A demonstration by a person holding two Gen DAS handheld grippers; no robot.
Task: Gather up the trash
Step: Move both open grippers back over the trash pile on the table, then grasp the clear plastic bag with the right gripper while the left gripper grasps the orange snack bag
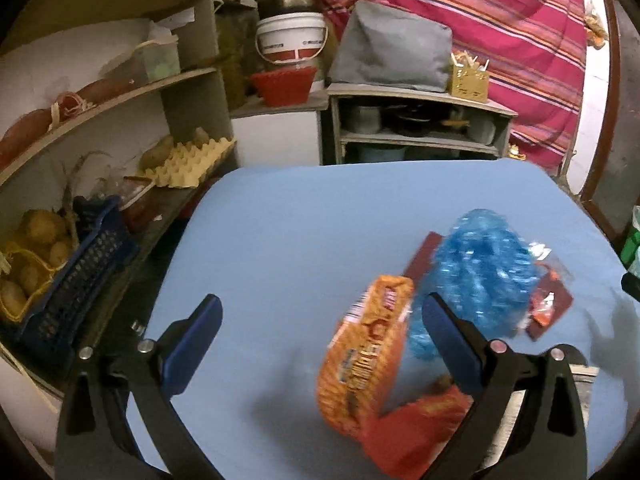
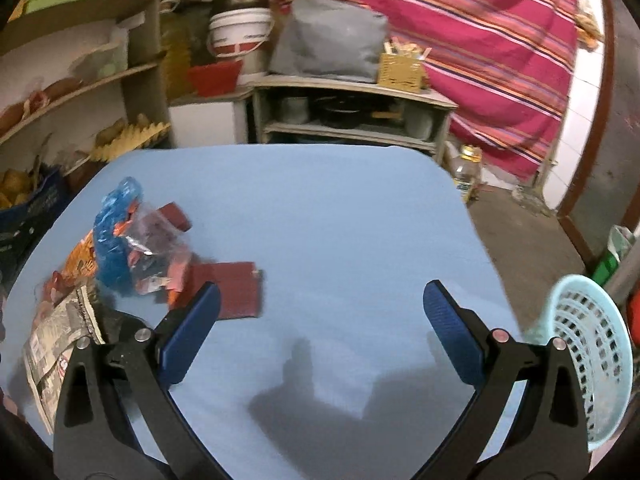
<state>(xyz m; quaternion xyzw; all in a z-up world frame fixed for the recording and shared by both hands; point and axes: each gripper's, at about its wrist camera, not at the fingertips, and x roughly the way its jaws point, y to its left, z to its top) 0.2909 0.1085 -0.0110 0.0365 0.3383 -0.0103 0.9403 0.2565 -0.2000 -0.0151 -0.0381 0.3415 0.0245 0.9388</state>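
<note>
A pile of trash lies on the blue table (image 1: 304, 232). In the left wrist view it holds an orange snack bag (image 1: 364, 352), a crumpled blue plastic bag (image 1: 476, 276), a red wrapper (image 1: 416, 432) and dark red cards (image 1: 550, 300). My left gripper (image 1: 322, 312) is open, with the orange bag between its fingers. In the right wrist view the blue bag (image 2: 114, 236), a clear wrapper (image 2: 154, 248), a dark red card (image 2: 236, 288) and a printed paper (image 2: 60, 344) lie at the left. My right gripper (image 2: 322, 304) is open and empty above bare table.
A light blue perforated basket (image 2: 588, 364) sits at the table's right edge. Shelves with an egg tray (image 1: 196, 160), potatoes and a dark blue crate (image 1: 76, 276) stand to the left. A low cabinet (image 1: 416, 128) and striped curtain (image 1: 520, 40) are behind.
</note>
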